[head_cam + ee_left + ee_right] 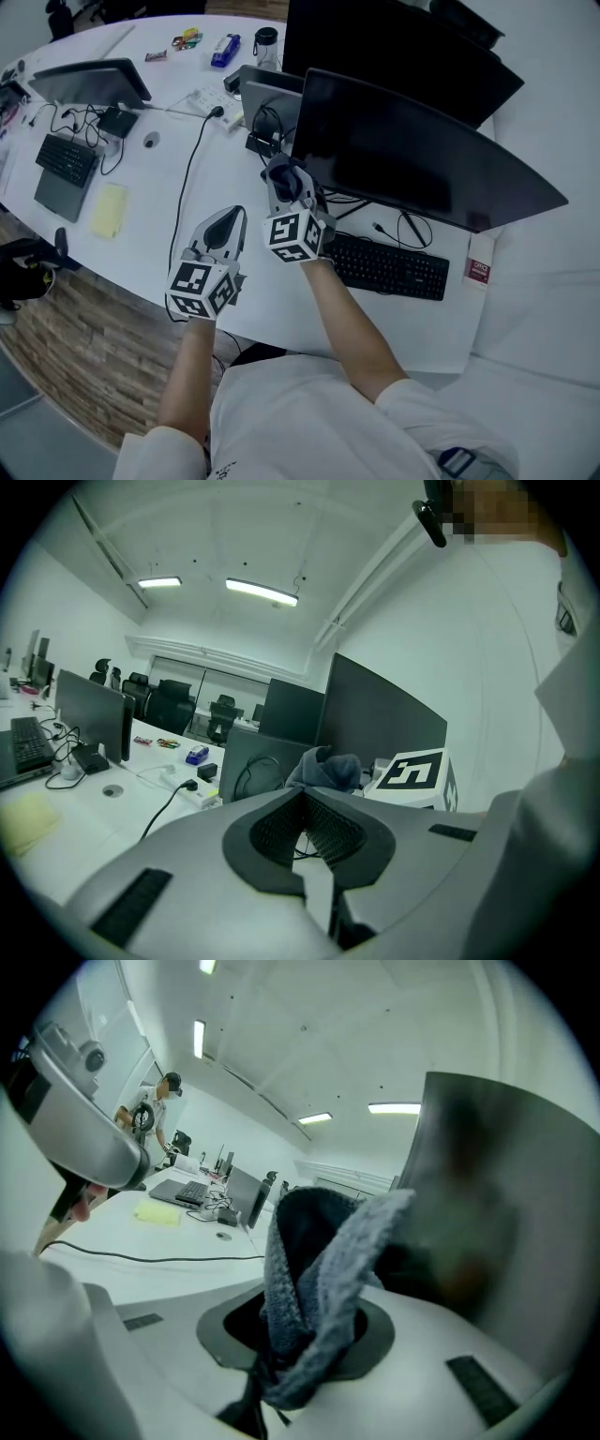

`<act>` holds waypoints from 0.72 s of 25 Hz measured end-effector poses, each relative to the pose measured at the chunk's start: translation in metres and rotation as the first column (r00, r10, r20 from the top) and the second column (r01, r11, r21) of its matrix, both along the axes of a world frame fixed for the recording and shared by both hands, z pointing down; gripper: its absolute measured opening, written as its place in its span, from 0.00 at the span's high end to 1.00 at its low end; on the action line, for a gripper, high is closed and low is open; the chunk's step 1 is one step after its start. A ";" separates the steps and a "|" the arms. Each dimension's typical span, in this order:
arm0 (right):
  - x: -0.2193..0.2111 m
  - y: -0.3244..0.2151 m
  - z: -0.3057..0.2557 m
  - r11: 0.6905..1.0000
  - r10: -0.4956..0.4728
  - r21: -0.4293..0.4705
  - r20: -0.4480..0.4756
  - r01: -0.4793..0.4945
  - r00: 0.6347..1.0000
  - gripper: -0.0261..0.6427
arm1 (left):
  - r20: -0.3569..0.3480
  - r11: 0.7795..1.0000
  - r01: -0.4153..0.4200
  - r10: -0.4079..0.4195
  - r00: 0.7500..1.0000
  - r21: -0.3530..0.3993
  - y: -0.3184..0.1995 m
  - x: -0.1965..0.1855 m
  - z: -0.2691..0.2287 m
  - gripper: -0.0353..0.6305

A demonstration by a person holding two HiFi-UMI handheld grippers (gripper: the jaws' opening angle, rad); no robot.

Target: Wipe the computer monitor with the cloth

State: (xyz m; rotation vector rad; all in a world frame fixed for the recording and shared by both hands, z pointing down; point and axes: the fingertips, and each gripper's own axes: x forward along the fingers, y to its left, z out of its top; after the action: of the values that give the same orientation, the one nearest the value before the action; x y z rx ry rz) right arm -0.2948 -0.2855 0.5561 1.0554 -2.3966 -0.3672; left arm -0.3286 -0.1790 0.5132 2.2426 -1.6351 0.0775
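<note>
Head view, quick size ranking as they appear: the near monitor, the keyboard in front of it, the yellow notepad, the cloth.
1. near monitor
2. keyboard
3. yellow notepad and cloth: these look about alike. The cloth is bunched up and nearer the camera, so I won't rank them.

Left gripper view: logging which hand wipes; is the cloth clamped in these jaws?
No, the left gripper has jaws shut on nothing; the cloth shows beyond them.

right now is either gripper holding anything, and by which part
The right gripper pinches the cloth by a bunched fold at its lower end. The left gripper is shut on nothing.
</note>
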 end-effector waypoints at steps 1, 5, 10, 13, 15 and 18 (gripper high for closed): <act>0.000 0.000 -0.007 1.000 -0.001 0.017 -0.007 0.002 1.000 0.81 | 0.002 1.000 -0.002 0.002 1.000 0.010 -0.002 0.000 -0.004 0.94; -0.001 -0.001 -0.036 0.997 -0.007 0.073 -0.011 0.008 1.000 0.81 | 0.005 0.999 -0.007 0.007 1.000 0.051 -0.010 0.002 -0.022 0.94; 0.000 -0.004 -0.074 0.991 -0.011 0.137 -0.007 0.012 1.000 0.81 | -0.007 0.994 -0.008 0.009 1.000 0.105 -0.018 0.001 -0.046 0.94; 0.001 -0.005 -0.098 0.983 -0.013 0.182 -0.012 0.015 1.000 0.81 | -0.014 0.990 -0.004 0.006 1.000 0.141 -0.020 0.000 -0.064 0.94; 0.002 -0.006 -0.113 0.978 -0.014 0.208 -0.020 0.018 1.000 0.81 | -0.011 0.987 -0.008 0.010 1.000 0.163 -0.022 0.000 -0.076 0.94; 0.003 -0.006 -0.133 0.969 -0.017 0.245 -0.023 0.022 1.000 0.81 | -0.007 0.981 -0.015 0.016 1.000 0.191 -0.023 0.003 -0.091 0.94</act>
State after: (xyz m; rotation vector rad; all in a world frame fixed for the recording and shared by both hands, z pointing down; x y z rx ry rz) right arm -0.2916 -0.2915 0.4231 1.1276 -2.3884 -0.6932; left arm -0.3258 -0.2022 0.4221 2.3932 -1.6847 -0.0885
